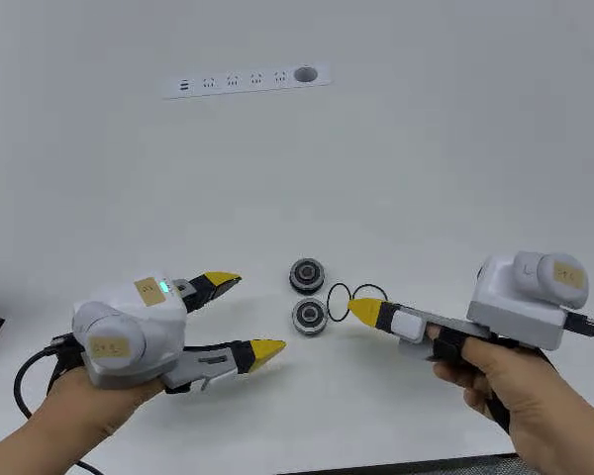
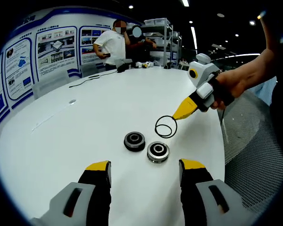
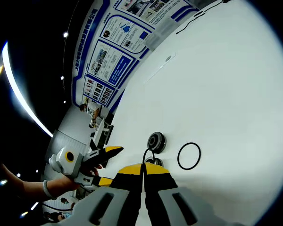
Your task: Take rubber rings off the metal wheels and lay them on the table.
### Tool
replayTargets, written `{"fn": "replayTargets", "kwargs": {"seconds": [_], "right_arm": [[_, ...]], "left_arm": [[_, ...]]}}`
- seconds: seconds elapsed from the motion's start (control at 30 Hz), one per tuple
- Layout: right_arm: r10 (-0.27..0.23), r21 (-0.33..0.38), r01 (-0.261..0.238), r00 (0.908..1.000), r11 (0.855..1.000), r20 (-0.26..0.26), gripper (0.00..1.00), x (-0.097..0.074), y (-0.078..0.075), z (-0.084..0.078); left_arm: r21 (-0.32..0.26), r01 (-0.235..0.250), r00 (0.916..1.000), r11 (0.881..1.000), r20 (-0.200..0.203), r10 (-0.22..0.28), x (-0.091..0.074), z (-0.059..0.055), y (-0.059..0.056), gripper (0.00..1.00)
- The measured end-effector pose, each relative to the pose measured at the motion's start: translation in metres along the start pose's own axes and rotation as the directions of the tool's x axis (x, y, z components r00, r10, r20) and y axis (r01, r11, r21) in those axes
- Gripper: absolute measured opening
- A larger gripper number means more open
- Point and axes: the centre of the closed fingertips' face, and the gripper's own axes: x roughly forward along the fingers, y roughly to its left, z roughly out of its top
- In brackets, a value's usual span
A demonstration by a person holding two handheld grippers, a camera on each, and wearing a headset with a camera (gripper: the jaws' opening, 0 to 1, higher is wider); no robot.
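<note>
The white table [image 1: 455, 178] carries everything. The left gripper [image 1: 246, 315] hovers to the left of the wheels, its jaws wide apart and holding nothing. The right gripper [image 1: 364, 311] has its jaws pressed together on a thin black rubber ring [image 1: 329, 302], just beside the nearer metal wheel [image 1: 309, 317]. The farther wheel [image 1: 307, 275] stands close behind it. A second ring [image 3: 178, 156] lies flat on the table nearby. I judge that the held ring is being laid down. It is best to lower it flat, clear of both wheels, and then open slowly, because such a light ring may stick to a jaw.
</note>
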Motion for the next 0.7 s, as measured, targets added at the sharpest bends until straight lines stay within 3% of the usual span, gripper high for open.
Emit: {"fn": "replayTargets", "kwargs": {"seconds": [0.13,0.37,0.5,0.7], "right_arm": [[-0.011,0.012,0.011,0.9999,1.000,0.012,0.02,-0.002,-0.005,0.003],[-0.030,0.055,0.028,0.9986,0.998,0.044,0.02,-0.006,-0.018,0.009],[-0.040,0.089,0.035,0.9975,0.995,0.059,0.02,-0.006,-0.028,0.012],[-0.047,0.121,0.039,0.9969,0.992,0.064,0.02,-0.005,-0.031,0.011]], "left_arm": [[-0.009,-0.005,1.0000,1.000,-0.003,0.005,-0.002,-0.002,0.000,0.62],[-0.037,-0.017,0.9994,0.999,0.028,0.018,-0.006,0.002,0.003,0.64],[-0.049,-0.028,0.9992,0.998,0.028,0.030,-0.007,0.001,0.005,0.63],[-0.057,-0.031,0.9992,0.998,0.022,0.032,-0.009,-0.003,0.005,0.62]]}}
